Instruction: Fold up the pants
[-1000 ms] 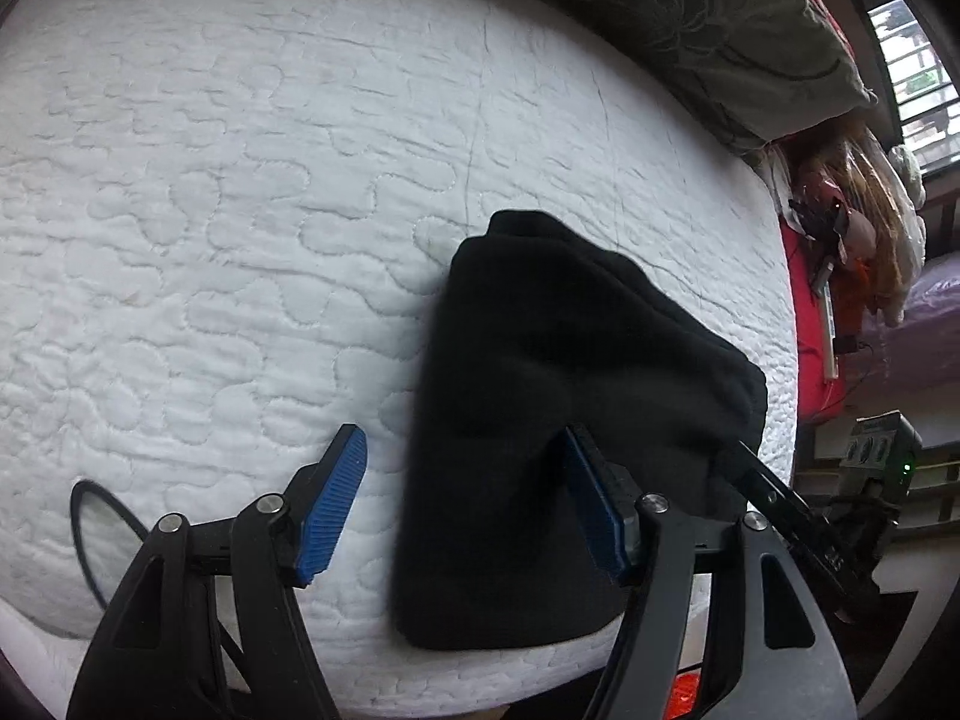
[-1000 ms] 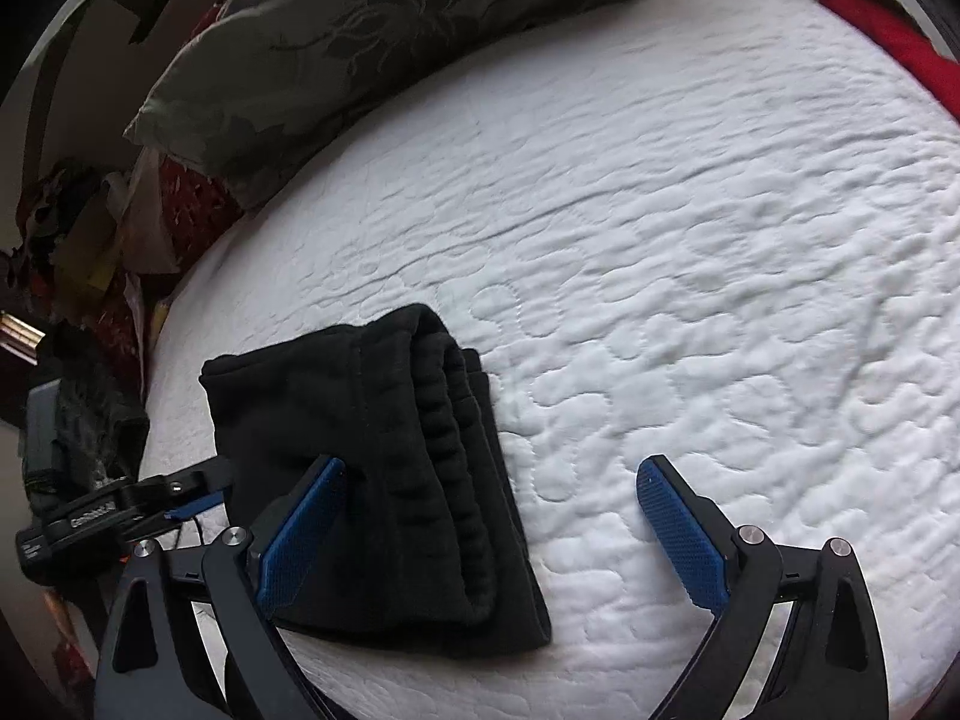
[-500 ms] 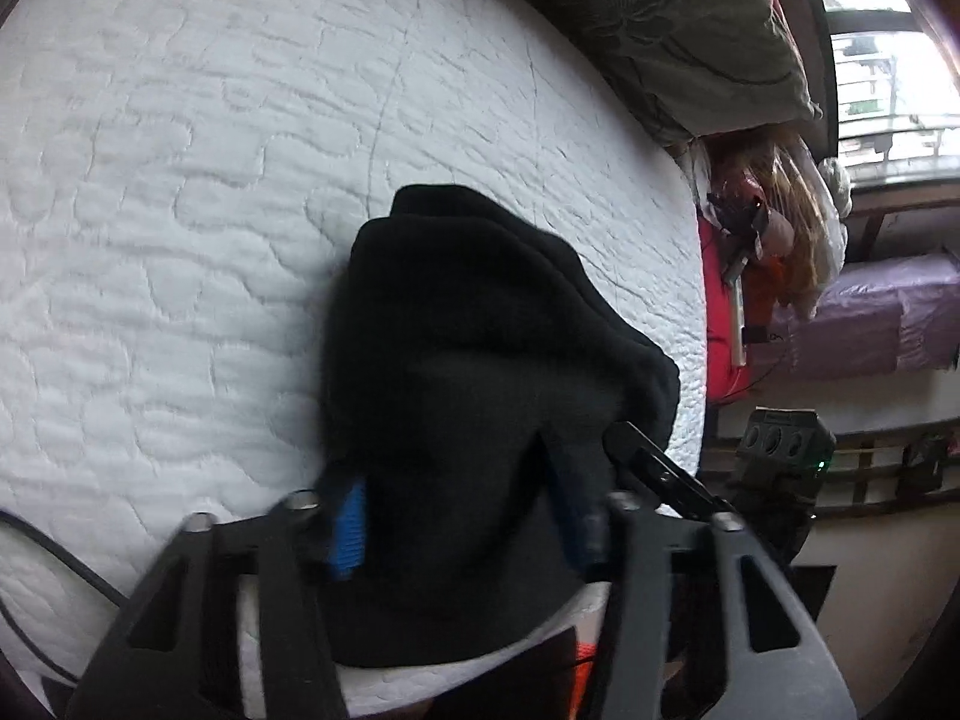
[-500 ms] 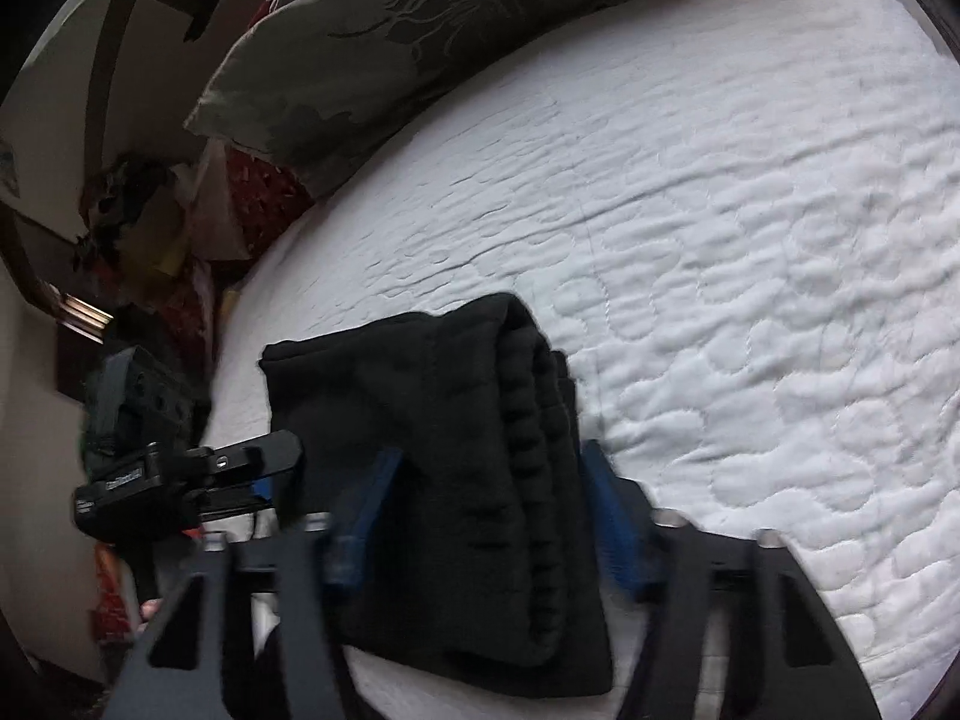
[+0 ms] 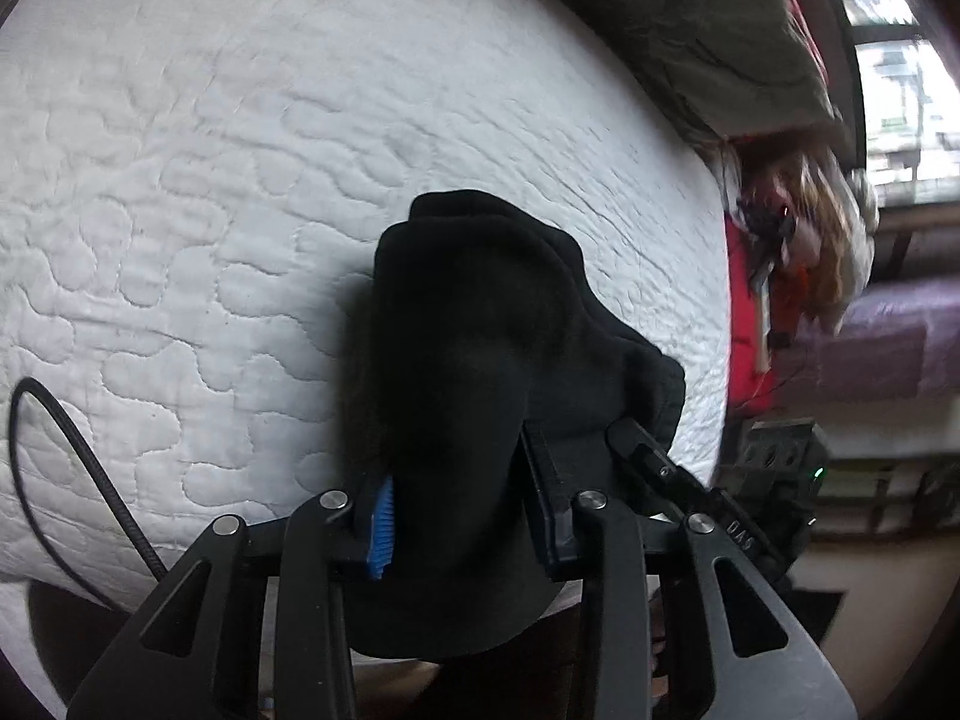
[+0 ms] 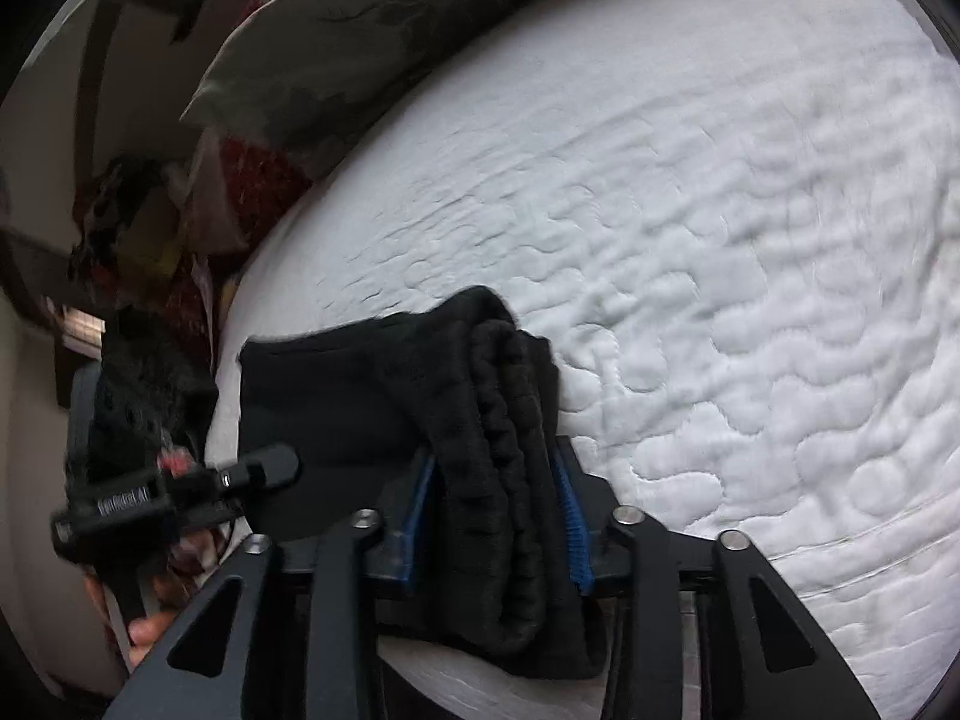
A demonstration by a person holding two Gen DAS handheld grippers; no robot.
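Between both jaws, pants (image 5: 480, 372) pointing away

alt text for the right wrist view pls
The right hand-held gripper is shut on the ribbed edge of folded black pants lying on a white quilted bed. A grey pillow sits at the far end.

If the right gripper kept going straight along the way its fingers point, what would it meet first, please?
The right gripper is already shut on the folded black pants, so more of that bundle comes first. Past it lies the white quilted mattress; depth is hard to judge.
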